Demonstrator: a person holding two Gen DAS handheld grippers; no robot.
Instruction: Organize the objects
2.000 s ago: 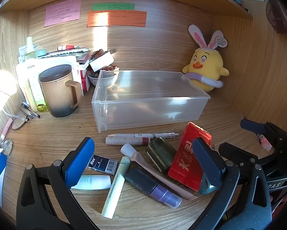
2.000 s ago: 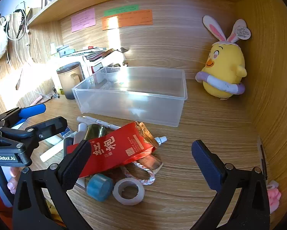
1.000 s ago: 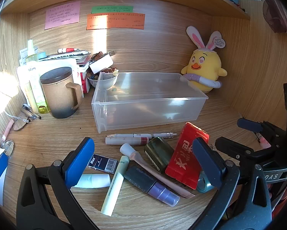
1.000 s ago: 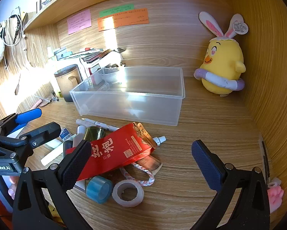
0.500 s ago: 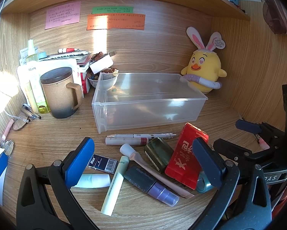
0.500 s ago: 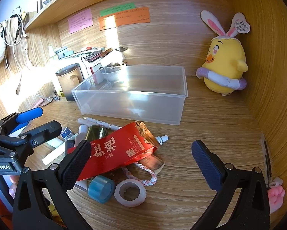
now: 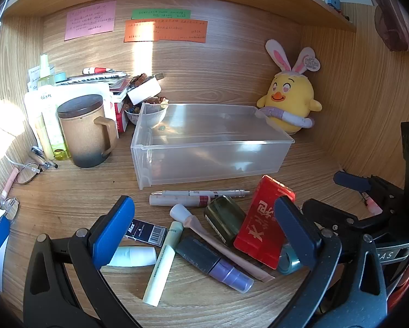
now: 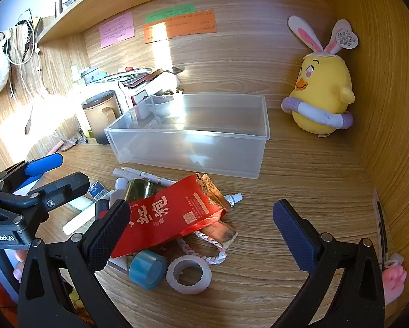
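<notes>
An empty clear plastic bin (image 7: 210, 145) (image 8: 193, 136) stands mid-desk. In front of it lies a pile: a red packet (image 7: 262, 224) (image 8: 174, 216), a green-gold case (image 7: 225, 220), a purple-capped tube (image 7: 215, 263), a pale green stick (image 7: 163, 262), pens (image 7: 199, 192), a blue tape roll (image 8: 147, 269) and a white tape roll (image 8: 188, 274). My left gripper (image 7: 204, 235) is open and empty, held above the pile. My right gripper (image 8: 201, 229) is open and empty over the pile's right side; it also shows in the left wrist view (image 7: 349, 191).
A brown lidded mug (image 7: 85, 131), bottles and stacked books crowd the back left. A yellow bunny-eared plush (image 7: 290, 101) (image 8: 322, 95) sits in the back right corner. Wood walls close the back and right; a shelf runs overhead. Glasses (image 7: 26, 172) lie at far left.
Both grippers stay open and nearly still; the views shift only slightly. Nothing on the desk has moved.
</notes>
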